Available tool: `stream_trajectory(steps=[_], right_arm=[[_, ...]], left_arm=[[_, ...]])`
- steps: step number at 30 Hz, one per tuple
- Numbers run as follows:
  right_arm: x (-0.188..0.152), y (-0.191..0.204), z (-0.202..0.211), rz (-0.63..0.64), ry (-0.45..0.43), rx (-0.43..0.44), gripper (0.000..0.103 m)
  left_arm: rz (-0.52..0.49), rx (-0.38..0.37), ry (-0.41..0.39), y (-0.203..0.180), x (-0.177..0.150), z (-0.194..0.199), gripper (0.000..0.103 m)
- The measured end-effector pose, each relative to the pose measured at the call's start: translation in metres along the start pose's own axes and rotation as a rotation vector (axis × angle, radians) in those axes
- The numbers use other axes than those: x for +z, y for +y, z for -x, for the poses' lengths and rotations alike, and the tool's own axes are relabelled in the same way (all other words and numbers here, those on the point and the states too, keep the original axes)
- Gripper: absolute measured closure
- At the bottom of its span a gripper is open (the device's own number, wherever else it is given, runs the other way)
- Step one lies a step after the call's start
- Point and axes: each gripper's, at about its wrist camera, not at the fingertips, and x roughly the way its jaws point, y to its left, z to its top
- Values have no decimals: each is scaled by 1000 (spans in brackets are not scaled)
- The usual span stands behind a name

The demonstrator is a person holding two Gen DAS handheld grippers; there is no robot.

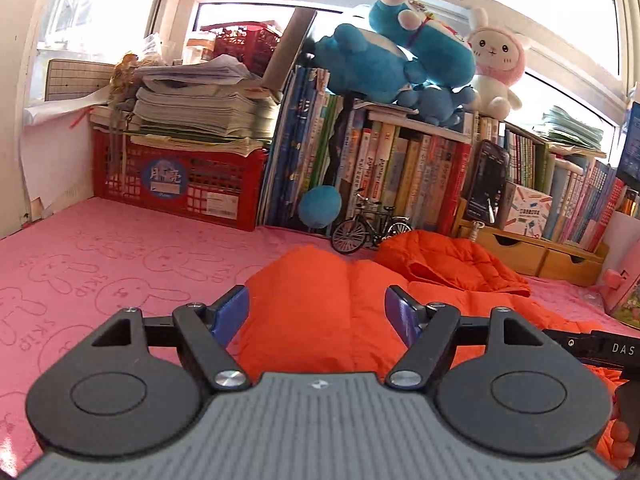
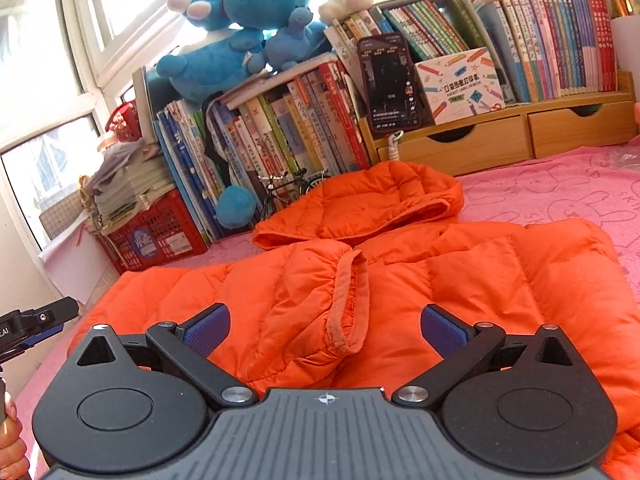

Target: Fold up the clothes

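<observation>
On table: orange jacket (image 2: 400, 272) lies flat on pink cloth (image 1: 100, 256).
Right hand-held gripper (image 2: 325, 330): jaws apart, empty; sleeve cuff (image 2: 352, 300) at 12 o'clock, nearest.
Left hand-held gripper (image 1: 317, 314): jaws apart, empty; jacket edge ahead.
Hood (image 2: 372, 204): 12 o'clock, far.
Material: puffy, quilted, slippery-looking.
</observation>
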Motion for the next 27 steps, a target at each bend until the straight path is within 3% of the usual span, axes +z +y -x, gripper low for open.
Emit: stream_trajectory(steps=[1, 2, 5, 11, 17, 23, 27], right_arm=[[1, 5, -8, 9, 27, -8, 33], [1, 8, -12, 18, 45, -13, 63], [4, 16, -6, 60, 20, -38, 78], [14, 6, 35, 158, -109, -191, 79], [9, -33, 44, 98, -93, -264, 79], [-10, -49, 32, 84, -51, -304, 77], [-15, -41, 38, 122, -104, -371, 77]], left_arm=[[6, 15, 9, 4, -2, -2, 29], [12, 30, 17, 8, -4, -4, 29], [-7, 46, 20, 8, -6, -8, 29], [-106, 38, 8, -16, -11, -21, 29], [-149, 83, 58, -25, -23, -43, 29], [-119, 147, 102, -12, -24, -56, 27], [-91, 192, 42, -11, -12, -41, 30]])
